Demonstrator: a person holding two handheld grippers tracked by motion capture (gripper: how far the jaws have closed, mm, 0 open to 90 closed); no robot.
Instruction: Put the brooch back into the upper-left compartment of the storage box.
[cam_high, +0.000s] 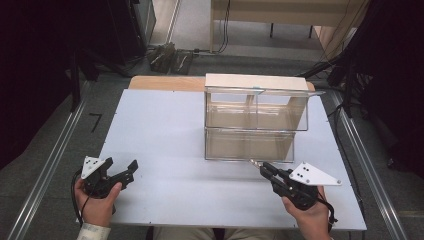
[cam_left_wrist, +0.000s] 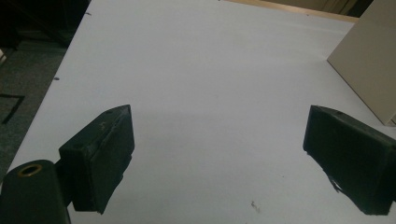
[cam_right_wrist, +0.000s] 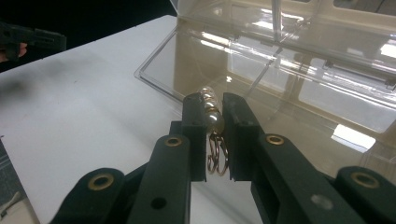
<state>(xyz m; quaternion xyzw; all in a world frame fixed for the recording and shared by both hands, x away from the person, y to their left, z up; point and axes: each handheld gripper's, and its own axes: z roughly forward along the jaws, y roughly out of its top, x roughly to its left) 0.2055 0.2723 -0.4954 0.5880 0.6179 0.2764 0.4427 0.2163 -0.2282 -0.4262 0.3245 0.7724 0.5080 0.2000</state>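
A small piece of jewellery (cam_right_wrist: 215, 122), pale beads strung above thin gold wire rings, is pinched between the pads of my right gripper (cam_right_wrist: 212, 99), which is shut on it. In the high view that gripper (cam_high: 261, 166) points up-left at the bottom front of a clear two-tier plastic box (cam_high: 255, 120), and the bead end (cam_high: 253, 162) sticks out past the jaws just in front of the lower tier. The lower tier's clear flap (cam_right_wrist: 261, 60) stands close ahead of the jaws. My left gripper (cam_high: 129, 172) rests at the table's front left, open, nothing between its fingers (cam_left_wrist: 102, 149).
The white table (cam_high: 165, 125) is bare between the two hands. The box has a beige top and back wall (cam_left_wrist: 369, 60). My left gripper (cam_right_wrist: 32, 39) lies far off at the top left of the right gripper view. Dark equipment and cables surround the table.
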